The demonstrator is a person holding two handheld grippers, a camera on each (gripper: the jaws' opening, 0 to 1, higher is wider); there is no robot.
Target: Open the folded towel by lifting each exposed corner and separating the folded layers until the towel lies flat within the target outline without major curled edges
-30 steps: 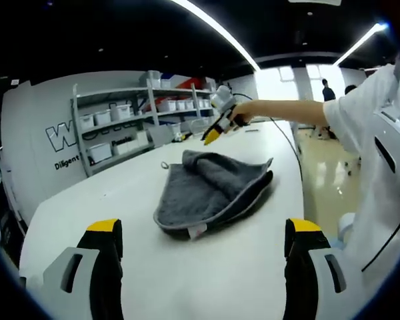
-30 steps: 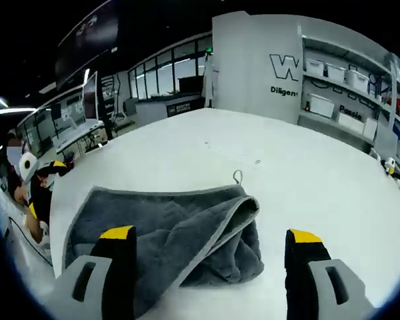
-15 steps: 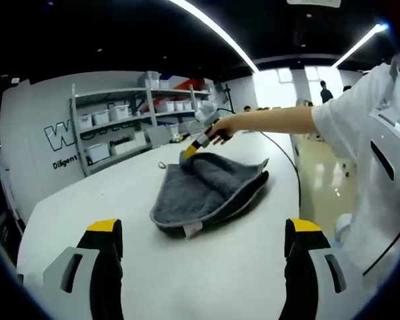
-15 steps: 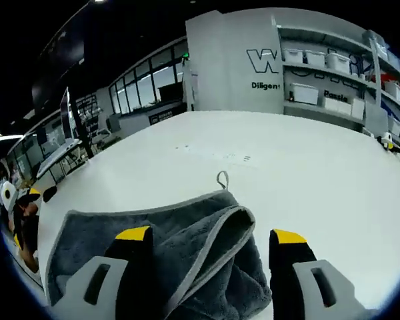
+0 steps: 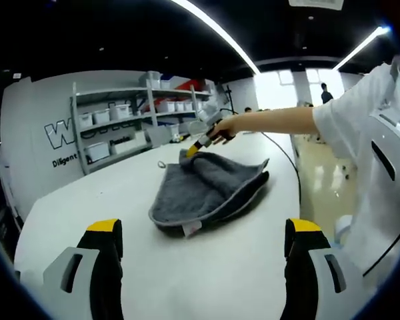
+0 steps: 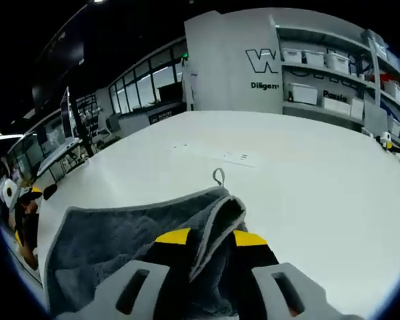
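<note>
The grey towel [image 5: 207, 190] lies folded and bunched on the white tabletop [image 5: 87, 200], and no target outline can be made out on the surface. The step in hand looks like the first pinch of a top corner. In the right gripper view the right claw [image 6: 210, 238] has its two yellow-tipped jaws drawn close together on either side of the pale-bound towel edge [image 6: 217, 220], at the corner just below the small hanging loop [image 6: 218, 177], so it reads as clenched on that fold of cloth. In the left gripper view the same claw [image 5: 194, 151] shows at the far end of the towel, held by the person's outstretched hand [image 5: 223, 127], its tip down on the cloth. The left claw [image 5: 203, 230] hangs released, its jaws wide apart and well short of the towel's near edge, where a small white label [image 5: 189, 230] pokes out. The next move, as I judge it, calls for lifting the pinched corner up and away so that the upper layer peels off the one beneath. The free claw may be needed to pin or catch the near edge so the whole towel does not drag along. On the shelves [image 5: 120, 123] against the far wall stand several pale bins [image 5: 100, 152]; what they hold cannot be told from here.
</note>
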